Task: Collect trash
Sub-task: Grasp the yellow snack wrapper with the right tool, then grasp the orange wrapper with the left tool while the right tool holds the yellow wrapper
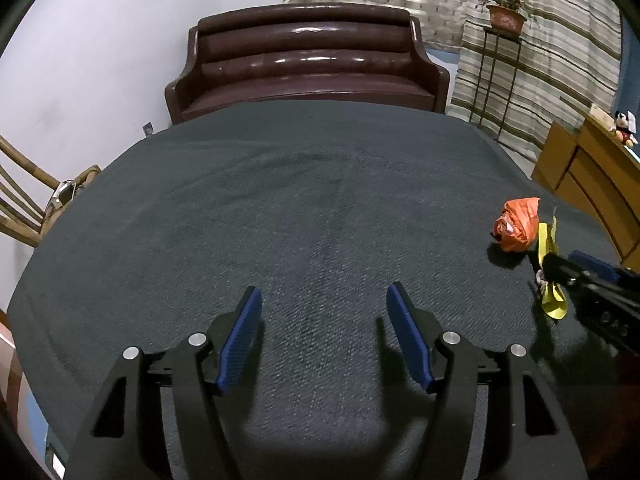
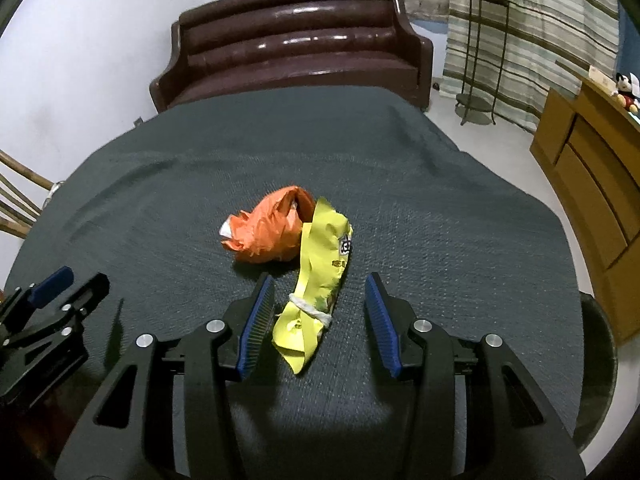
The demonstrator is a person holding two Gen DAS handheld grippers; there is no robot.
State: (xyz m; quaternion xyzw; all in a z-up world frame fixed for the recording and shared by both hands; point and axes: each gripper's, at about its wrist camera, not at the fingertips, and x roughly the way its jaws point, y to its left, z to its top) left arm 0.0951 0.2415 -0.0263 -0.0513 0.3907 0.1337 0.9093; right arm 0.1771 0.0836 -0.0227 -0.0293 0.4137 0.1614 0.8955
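A yellow snack wrapper [image 2: 316, 280], tied with a white band, lies on the dark grey cloth-covered table [image 2: 440, 216]. A crumpled orange wrapper [image 2: 266, 232] lies just beyond it, touching it. My right gripper [image 2: 320, 312] is open, its blue pads on either side of the yellow wrapper's near half, not gripping it. My left gripper [image 1: 324, 336] is open and empty over bare cloth, well left of the trash. In the left wrist view the orange wrapper [image 1: 516, 226] and yellow wrapper [image 1: 550, 264] show at far right with the right gripper's fingers [image 1: 588, 264].
A brown leather sofa [image 2: 292, 52] stands beyond the table's far edge. A wooden cabinet [image 2: 592, 184] with a plush toy [image 2: 628, 88] is at right, a plant stand [image 2: 480, 56] at back right, and a wooden chair [image 1: 24, 200] at left.
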